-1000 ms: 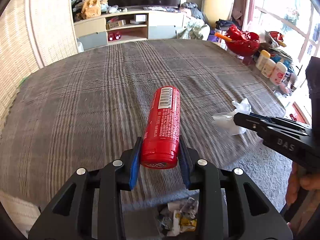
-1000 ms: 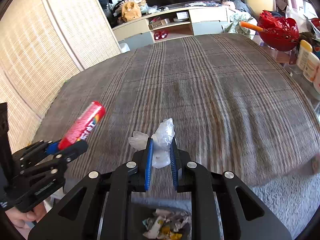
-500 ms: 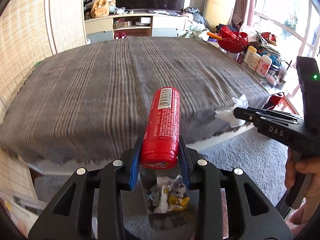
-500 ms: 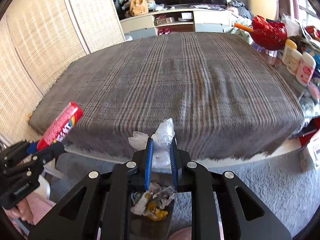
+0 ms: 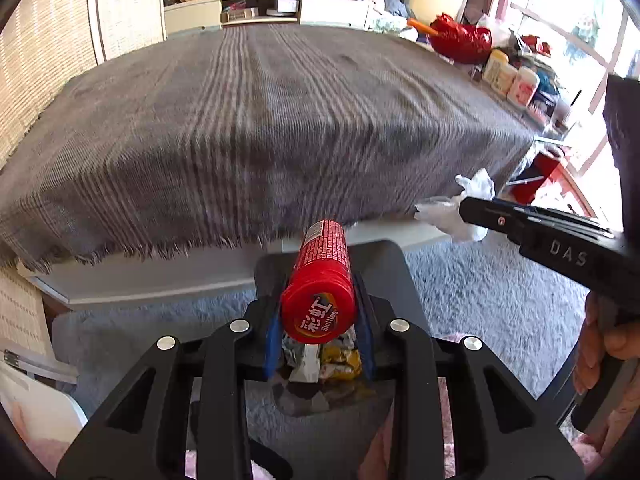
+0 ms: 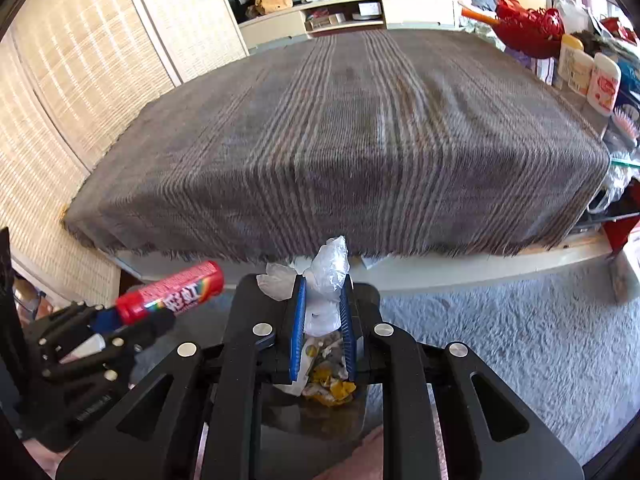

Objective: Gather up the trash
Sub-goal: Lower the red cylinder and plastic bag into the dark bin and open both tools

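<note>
My left tongs (image 5: 318, 322) pinched the stiff, slick candy tube (image 5: 320, 280) near its cap; my right tongs (image 6: 323, 328) squeezed soft, weightless plastic wrap (image 6: 328, 276).

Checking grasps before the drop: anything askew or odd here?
The red Skittles tube looks tilted between the left gripper fingers, lid toward the camera, above the bin. Crumpled plastic sits firmly in the right gripper. Nothing spilled.
</note>
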Available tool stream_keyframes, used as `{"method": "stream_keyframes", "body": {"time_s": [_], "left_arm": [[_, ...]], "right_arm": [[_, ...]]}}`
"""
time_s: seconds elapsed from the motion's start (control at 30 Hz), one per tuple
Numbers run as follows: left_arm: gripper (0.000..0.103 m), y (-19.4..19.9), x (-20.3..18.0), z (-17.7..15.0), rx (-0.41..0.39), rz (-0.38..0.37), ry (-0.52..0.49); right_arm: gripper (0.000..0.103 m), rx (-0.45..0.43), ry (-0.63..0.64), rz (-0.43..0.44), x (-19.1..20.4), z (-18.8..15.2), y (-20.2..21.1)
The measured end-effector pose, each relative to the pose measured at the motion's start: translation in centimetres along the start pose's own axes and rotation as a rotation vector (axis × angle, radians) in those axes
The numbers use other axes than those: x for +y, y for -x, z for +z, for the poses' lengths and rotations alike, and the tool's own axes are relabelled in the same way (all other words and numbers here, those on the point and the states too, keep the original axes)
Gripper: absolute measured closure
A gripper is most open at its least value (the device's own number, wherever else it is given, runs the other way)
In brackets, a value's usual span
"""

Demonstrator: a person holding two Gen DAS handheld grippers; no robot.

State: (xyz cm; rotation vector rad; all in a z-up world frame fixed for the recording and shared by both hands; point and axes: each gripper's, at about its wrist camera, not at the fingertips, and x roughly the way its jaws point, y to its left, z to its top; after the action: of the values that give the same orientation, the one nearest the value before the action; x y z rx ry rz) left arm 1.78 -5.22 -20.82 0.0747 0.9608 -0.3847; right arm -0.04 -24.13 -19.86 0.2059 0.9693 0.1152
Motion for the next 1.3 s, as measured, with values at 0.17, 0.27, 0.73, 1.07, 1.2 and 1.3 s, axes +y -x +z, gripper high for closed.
{"method": "stream_keyframes", "body": {"time_s": [0.17,0.27,0.73,1.07,1.2,1.3], "left_arm": [[0.074,-1.4,-0.4,-1.3,0.040,-0.015,0.003],[0.074,-2.3,-0.6,-1.9,0.065,-0.025,0.006],[0.074,-5.3,-0.7,-3.8,0.158,-0.040,0.006],[0.074,-5.6,-0.1,-3.4,0.177,-0.060,0.025],[0.060,-5.0,0.2,-3.1,0.154,-0.042,0.027],[0.033,-4.3,0.2,-2.8,0.133,-0.024,0.029]], "right_arm": [[0.085,0.033,-0.011,-0.005,0.1,-1.0,-1.2],[0.085,0.059,-0.010,-0.006,0.2,-1.6,-2.1],[0.085,0.178,-0.018,-0.016,0.4,-3.1,-5.9],[0.070,0.187,-0.034,-0.015,0.9,-2.3,-6.5],[0.045,0.168,-0.037,-0.022,1.1,-1.9,-6.2],[0.032,0.154,-0.043,-0.035,1.0,-1.6,-5.9]]}}
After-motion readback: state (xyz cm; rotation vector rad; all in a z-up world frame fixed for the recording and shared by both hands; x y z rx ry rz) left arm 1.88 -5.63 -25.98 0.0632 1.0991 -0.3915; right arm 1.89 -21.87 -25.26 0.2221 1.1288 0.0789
